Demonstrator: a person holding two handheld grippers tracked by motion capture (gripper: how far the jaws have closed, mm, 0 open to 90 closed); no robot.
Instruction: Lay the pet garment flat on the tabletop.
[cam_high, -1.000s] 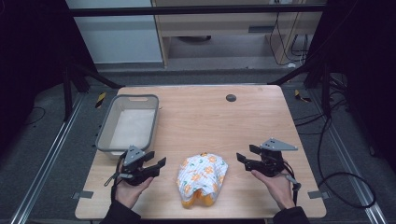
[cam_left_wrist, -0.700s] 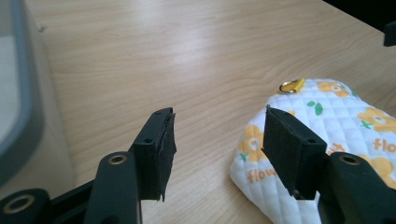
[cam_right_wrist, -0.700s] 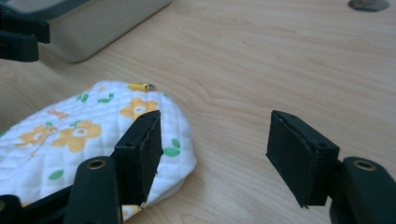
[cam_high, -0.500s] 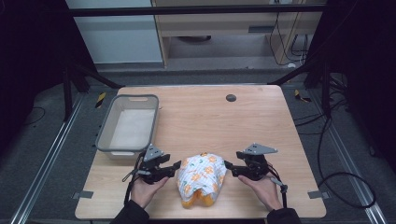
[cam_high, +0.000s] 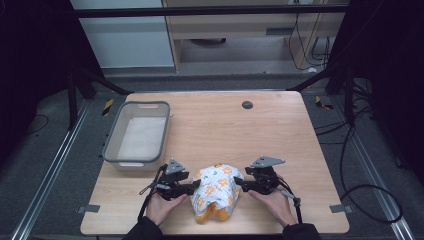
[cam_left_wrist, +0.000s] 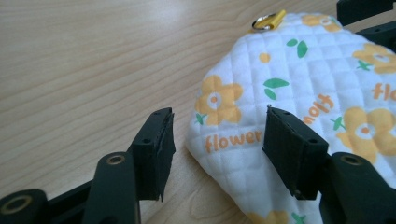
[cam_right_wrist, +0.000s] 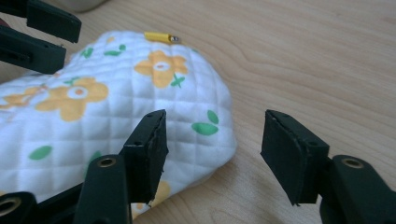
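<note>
A white quilted pouch (cam_high: 216, 190) printed with orange flowers lies near the table's front edge, a yellow zip pull (cam_left_wrist: 268, 21) at its far end. My left gripper (cam_high: 195, 186) is at the pouch's left side. In the left gripper view it (cam_left_wrist: 217, 116) stands open, with the pouch's corner (cam_left_wrist: 224, 140) between the jaws and untouched. My right gripper (cam_high: 239, 182) is at the right side. Its jaws (cam_right_wrist: 215, 116) have just been closing a little, and they remain open around the pouch's edge (cam_right_wrist: 210, 140) without pressing it.
A grey plastic bin (cam_high: 141, 105) stands at the table's left, behind my left hand. A small black round spot (cam_high: 247, 104) marks the far middle of the wooden table (cam_high: 280, 135). Cables trail from both grippers toward the front edge.
Both hands have moved inward and down from either side until the grippers flank the pouch. The pouch has not moved.
</note>
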